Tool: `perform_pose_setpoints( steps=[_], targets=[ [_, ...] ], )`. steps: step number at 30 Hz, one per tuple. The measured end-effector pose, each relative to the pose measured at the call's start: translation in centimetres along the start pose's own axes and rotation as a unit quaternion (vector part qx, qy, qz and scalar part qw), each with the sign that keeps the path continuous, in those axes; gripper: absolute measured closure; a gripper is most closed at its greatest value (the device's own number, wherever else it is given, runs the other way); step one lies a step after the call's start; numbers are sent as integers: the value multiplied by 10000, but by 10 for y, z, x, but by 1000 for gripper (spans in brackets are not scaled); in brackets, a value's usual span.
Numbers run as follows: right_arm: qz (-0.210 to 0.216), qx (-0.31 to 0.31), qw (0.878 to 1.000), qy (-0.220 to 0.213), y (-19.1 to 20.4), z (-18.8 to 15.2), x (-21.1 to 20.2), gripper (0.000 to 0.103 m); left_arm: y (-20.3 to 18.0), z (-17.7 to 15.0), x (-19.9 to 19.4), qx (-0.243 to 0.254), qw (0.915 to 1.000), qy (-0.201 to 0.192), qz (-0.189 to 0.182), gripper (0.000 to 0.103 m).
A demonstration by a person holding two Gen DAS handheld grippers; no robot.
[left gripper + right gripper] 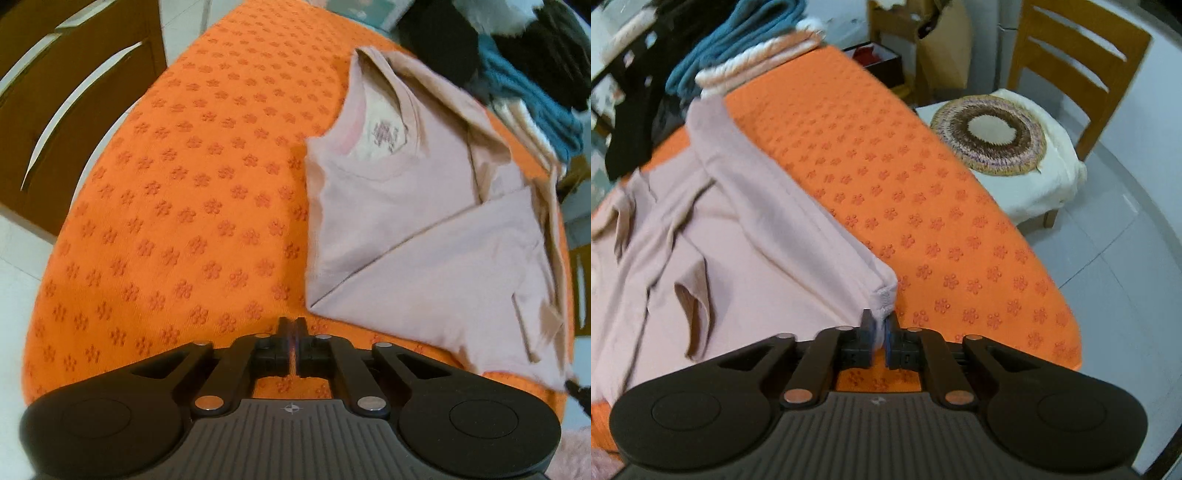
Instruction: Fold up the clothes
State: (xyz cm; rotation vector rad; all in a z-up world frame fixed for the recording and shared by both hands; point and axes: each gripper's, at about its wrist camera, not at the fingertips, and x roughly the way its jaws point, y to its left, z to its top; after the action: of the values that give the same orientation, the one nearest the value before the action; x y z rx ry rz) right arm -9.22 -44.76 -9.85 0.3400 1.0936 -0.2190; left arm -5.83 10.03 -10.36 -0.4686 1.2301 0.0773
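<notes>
A pale pink T-shirt [417, 206] lies partly folded on the orange patterned table cover [192, 192], neck opening toward the far side. My left gripper [292, 325] is shut and empty, just above the cover, left of the shirt's near corner. In the right wrist view the shirt [731, 236] spreads to the left. My right gripper [880, 319] is shut on the shirt's hem corner [884, 293], which it holds a little above the cover [923, 206].
A pile of clothes, teal, black and peach [713, 62], sits at the far end of the table; it also shows in the left wrist view [528, 85]. A wooden chair with a round woven mat [990, 134] stands right. Another chair [55, 92] stands left.
</notes>
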Motion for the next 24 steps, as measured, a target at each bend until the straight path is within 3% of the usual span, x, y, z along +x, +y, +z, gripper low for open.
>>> perform_pose_setpoints(
  steps=[3,9,16,24],
  targets=[
    [-82,-534,9984,-175,11,16,-17,69,1,-1,-11,-111,9998,-178,1,93],
    [112,-1465,9880,-464,34,62,-34,66,-16,-7,-28,-106,9991,-409,3,81],
    [734,-2082,9739,-528,67,121,-15,66,-46,-23,-56,-213,9953,-936,156,55],
    [1393,-2327,9613,-490,87,181,18,61,-76,-46,-67,-483,9910,-1201,351,47]
  ],
)
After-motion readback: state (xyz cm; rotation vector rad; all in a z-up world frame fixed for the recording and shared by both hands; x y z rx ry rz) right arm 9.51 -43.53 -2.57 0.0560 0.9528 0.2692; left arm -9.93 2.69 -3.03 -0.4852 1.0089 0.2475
